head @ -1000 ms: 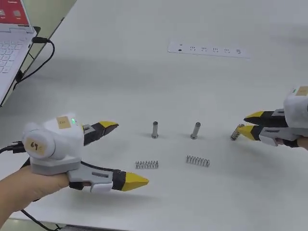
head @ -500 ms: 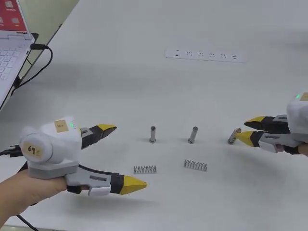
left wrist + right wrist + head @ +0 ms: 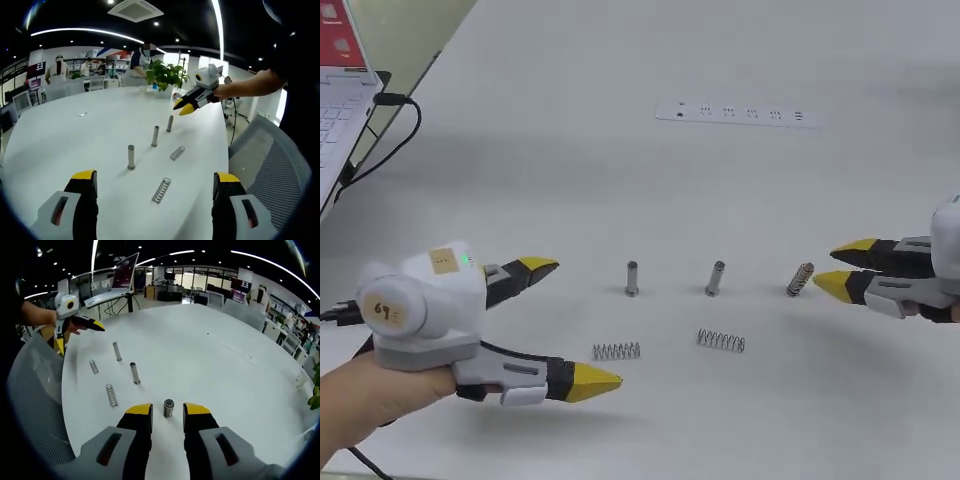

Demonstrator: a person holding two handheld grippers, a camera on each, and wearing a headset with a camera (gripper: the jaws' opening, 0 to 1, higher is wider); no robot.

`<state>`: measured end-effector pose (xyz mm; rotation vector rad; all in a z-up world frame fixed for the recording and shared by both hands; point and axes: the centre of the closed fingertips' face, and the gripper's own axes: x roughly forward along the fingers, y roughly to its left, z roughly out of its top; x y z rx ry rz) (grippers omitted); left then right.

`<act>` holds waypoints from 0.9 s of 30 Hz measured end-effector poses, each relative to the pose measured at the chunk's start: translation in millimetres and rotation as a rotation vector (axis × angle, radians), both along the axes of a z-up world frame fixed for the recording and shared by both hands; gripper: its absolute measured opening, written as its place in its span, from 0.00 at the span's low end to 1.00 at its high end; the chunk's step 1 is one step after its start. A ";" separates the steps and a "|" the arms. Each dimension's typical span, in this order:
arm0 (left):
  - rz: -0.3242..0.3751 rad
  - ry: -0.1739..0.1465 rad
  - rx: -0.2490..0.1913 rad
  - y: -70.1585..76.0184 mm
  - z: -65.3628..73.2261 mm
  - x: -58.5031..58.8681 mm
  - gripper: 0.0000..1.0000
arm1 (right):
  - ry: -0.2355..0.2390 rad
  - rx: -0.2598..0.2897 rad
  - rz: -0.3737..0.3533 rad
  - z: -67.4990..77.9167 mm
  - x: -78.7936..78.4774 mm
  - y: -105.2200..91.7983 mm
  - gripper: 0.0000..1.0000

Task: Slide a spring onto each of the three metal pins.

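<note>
Now spring (image 3: 801, 279) sits on rightmost pin (image 3: 168, 402); two springs (image 3: 616, 351) (image 3: 721, 341) lie loose.

pins (image 3: 631, 279): bare smooth metal | springs (image 3: 616, 351): coiled grey metal wire | table (image 3: 620, 180): matt white, smooth

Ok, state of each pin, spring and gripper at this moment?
Left pin: upright, bare.
Middle pin: upright, bare.
Right pin: carries third spring.
Left loose spring: lying on table.
Right loose spring: lying on table.
Left gripper: open, empty.
Right gripper: open, empty, at right pin.
Laptop: open.
</note>
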<state>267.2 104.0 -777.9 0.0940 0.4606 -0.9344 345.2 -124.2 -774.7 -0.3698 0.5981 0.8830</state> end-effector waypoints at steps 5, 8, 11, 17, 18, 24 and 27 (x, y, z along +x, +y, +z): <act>0.000 0.003 0.002 0.1 -0.7 -0.7 0.93 | -0.002 0.015 0.001 2.4 -3.2 0.6 0.23; 0.001 0.004 0.002 0.5 -1.0 -1.1 0.93 | 0.000 0.021 0.005 2.9 -6.9 1.6 0.22; 0.005 0.004 0.004 1.2 -1.2 -1.6 0.93 | 0.002 0.027 0.012 2.6 -12.7 3.0 0.22; 0.010 0.006 0.006 3.1 -1.1 -2.9 0.93 | 0.015 0.032 0.028 -1.5 -26.2 4.2 0.21; 0.010 0.007 0.006 3.3 -1.3 -3.2 0.93 | 0.021 0.035 0.027 -2.9 -28.9 4.0 0.21; 0.014 0.006 0.004 2.9 -0.8 -3.2 0.93 | 0.043 0.037 0.035 -11.0 -39.1 6.3 0.21; 0.014 0.006 0.003 2.1 -0.4 -3.3 0.93 | 0.049 0.042 0.040 -12.3 -41.3 10.0 0.21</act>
